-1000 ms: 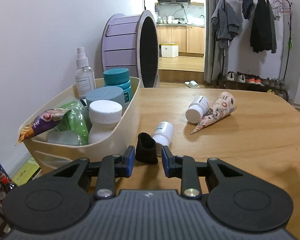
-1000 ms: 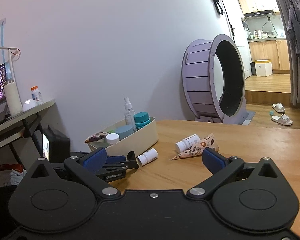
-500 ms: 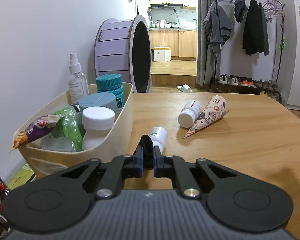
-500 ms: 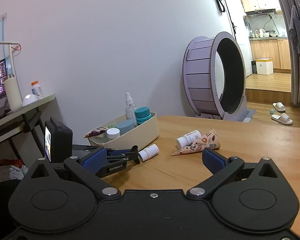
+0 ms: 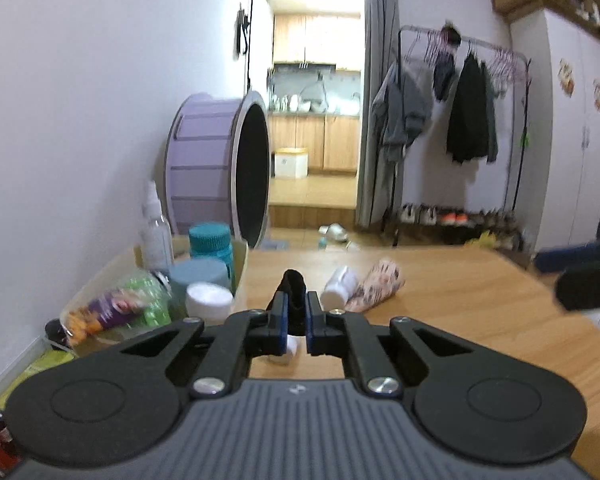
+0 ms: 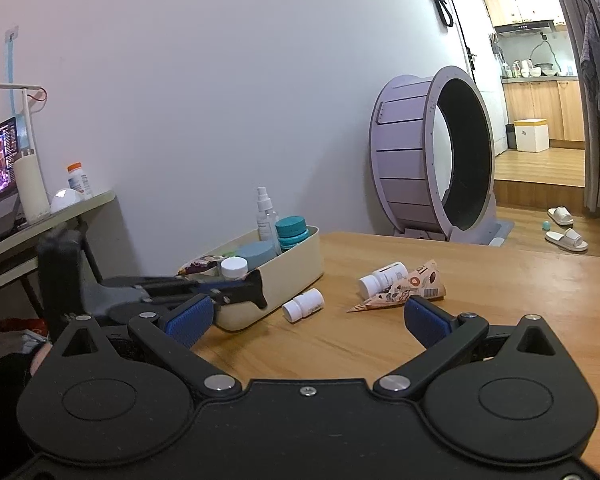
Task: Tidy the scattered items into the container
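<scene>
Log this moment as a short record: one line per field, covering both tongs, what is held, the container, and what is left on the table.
left tongs: shut on the small black item, lifted above the table
right tongs: open, holding nothing
container: cream bin on the wooden table, holding a spray bottle, a teal-capped jar, a white-capped jar and a snack packet
left on table: small white bottle beside the bin; second white bottle touching a paper cone
</scene>
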The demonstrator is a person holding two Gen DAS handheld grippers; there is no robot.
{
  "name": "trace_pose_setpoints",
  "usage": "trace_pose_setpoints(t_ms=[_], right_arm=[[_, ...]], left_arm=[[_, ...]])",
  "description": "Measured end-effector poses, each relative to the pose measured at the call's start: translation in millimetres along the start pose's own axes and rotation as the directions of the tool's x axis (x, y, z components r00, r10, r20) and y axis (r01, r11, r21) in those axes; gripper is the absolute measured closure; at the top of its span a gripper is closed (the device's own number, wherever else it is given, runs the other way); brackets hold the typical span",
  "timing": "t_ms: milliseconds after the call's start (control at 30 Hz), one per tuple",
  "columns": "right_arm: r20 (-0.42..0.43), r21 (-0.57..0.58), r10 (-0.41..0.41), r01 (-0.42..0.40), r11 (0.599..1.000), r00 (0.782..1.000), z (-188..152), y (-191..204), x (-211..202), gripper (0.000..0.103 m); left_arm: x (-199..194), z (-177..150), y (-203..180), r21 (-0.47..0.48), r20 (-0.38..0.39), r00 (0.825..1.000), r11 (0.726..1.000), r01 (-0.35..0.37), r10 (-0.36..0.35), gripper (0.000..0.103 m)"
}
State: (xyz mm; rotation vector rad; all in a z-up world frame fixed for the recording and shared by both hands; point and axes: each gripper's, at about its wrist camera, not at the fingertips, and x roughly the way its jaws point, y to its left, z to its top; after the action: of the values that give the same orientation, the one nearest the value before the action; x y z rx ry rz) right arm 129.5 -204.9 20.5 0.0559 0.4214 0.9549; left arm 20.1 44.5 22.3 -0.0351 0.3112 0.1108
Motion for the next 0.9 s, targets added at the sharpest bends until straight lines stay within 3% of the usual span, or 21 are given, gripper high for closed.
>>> trace_pose_setpoints(t_ms=[133, 333, 700, 900], right_arm=[[-0.003, -0.007, 0.010, -0.010, 1.000, 1.000, -0.9, 6.0, 2.5, 0.000], [-0.019, -0.016, 0.024, -0.024, 1.000, 1.000, -3.6, 15.1, 11.1, 0.000], [-0.035, -0.017, 0.037, -0.038, 0.999, 0.999, -5.2, 21.4, 20.1, 0.000], [-0.040, -0.018, 0.038, -0.039, 0.999, 0.998, -6.2, 22.0, 18.8, 0.000]], left_arm=[[-11.2, 9.3, 13.3, -0.023, 0.046, 0.999, 1.000, -0.003, 0.004, 0.095], [-13.7, 15.2, 37.9, -0.063, 0.053, 0.998, 0.997, -0.033, 0.036, 0.095], [10.9, 0.7, 51.6, -0.050, -0.083, 0.992, 0.994, -0.099, 0.095, 0.094], [2.7, 0.2, 56.9, -0.072, -0.080, 0.992, 0.992, -0.102, 0.096, 0.089]])
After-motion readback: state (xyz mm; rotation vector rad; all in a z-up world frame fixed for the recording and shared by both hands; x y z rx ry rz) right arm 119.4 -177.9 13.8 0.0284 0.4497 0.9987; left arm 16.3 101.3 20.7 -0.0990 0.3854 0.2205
